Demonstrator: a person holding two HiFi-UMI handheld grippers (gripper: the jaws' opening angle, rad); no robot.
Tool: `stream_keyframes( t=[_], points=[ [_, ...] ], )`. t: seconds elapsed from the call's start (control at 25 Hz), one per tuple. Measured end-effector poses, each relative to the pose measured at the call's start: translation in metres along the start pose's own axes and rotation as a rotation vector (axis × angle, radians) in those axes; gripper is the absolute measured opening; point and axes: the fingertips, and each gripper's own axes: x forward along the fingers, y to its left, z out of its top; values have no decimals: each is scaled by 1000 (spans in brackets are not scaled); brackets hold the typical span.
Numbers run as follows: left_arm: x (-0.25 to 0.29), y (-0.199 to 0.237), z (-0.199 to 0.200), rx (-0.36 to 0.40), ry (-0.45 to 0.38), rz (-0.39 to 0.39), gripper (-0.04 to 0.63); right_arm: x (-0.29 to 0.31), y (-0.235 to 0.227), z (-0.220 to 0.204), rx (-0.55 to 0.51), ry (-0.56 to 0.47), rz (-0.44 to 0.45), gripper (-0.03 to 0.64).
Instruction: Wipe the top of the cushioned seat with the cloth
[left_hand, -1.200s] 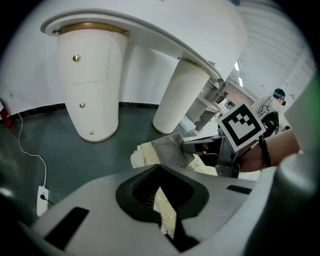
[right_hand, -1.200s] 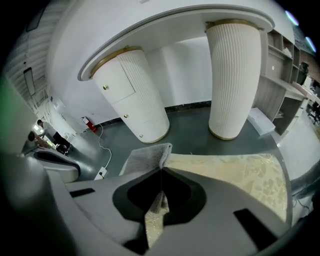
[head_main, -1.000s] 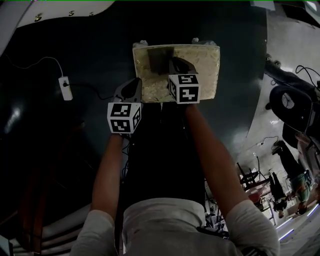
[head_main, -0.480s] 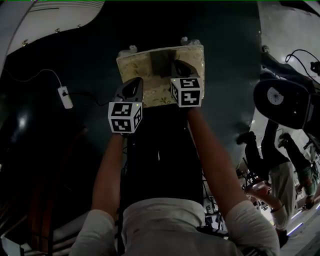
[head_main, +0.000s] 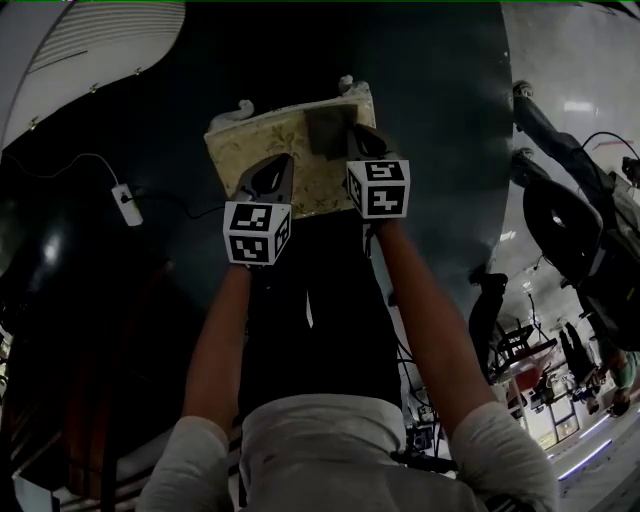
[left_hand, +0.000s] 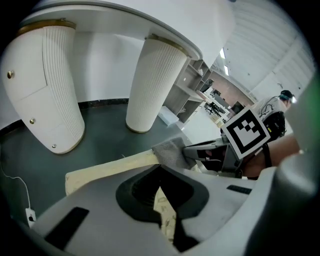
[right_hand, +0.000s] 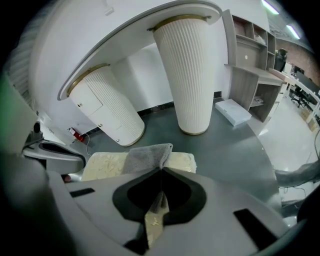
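The cushioned seat is a cream patterned square pad on the dark floor, straight ahead of me. A grey cloth lies on its top near the far right side. My right gripper is shut on the cloth, which spreads over the seat beyond the jaw tips. My left gripper hovers over the seat's front edge, shut with nothing in it. From the left gripper view the cloth shows on the seat.
Two white ribbed pedestals hold up a white top just behind the seat. A power strip with its cable lies on the floor to the left. A black chair and people stand at the right.
The right gripper has dragged the cloth from the seat's left-middle toward its right side. The left gripper shifted from the seat's left front corner toward its middle front.
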Motion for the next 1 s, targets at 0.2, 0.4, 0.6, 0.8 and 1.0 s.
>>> stream_keyframes(
  t=[0.2, 0.4, 0.6, 0.8, 1.0],
  points=[
    [21, -21, 13, 13, 16, -16, 14, -3, -21, 1, -12, 5, 6, 17],
    [35, -35, 20, -13, 16, -6, 14, -7, -41, -2, -24, 20, 19, 17],
    [50, -43, 15, -18, 25, -17, 14, -1, -66, -8, 19, 24, -7, 17],
    [57, -50, 9, -4, 5, -38, 14, 4, -86, -13, 50, -5, -51, 17],
    [32, -49, -10, -20, -50, -7, 14, -34, -69, -1, -123, -119, -119, 17]
  ],
)
